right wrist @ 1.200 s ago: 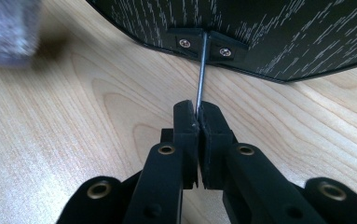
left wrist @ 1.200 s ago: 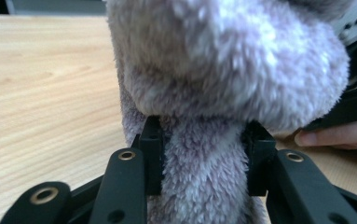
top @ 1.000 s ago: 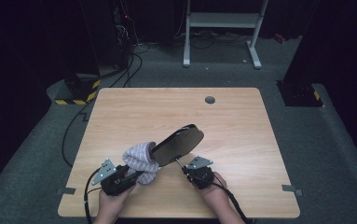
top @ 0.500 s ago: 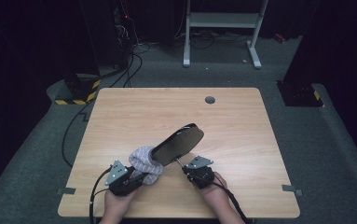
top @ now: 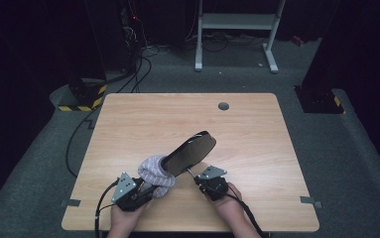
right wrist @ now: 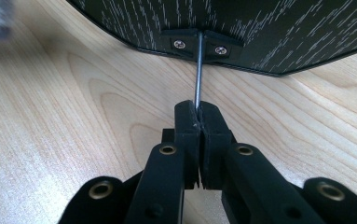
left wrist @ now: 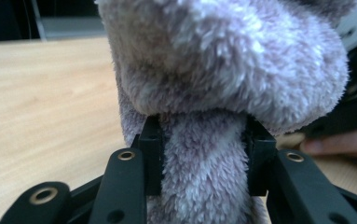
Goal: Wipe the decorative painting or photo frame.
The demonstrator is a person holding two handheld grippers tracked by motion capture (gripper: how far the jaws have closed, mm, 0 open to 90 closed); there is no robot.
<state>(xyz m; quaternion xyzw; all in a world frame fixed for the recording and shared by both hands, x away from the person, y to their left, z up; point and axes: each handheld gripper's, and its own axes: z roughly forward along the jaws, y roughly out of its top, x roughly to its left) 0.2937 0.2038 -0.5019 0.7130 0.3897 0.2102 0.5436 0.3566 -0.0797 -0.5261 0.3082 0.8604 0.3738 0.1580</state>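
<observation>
Near the front edge of the bench: I have a fuzzy lilac sock (top: 154,171) and a black foot-shaped form (top: 192,152) together, the sock's opening drawn over the form's lower end.
Form: tilted, its far end raised above the bench, a thin metal rod (right wrist: 197,70) screwed to its underside.
Left tool (left wrist: 203,156): clamped on a fold of the sock, plush bulging over the pads.
Right tool (right wrist: 198,122): jaws pinched narrow on the rod, just beneath the form.
Hands: my left hand (top: 124,219) and right hand (top: 227,204) sit at the near edge.
Bench (top: 143,119): light wood, with a round grey grommet (top: 223,105) near the far edge.
</observation>
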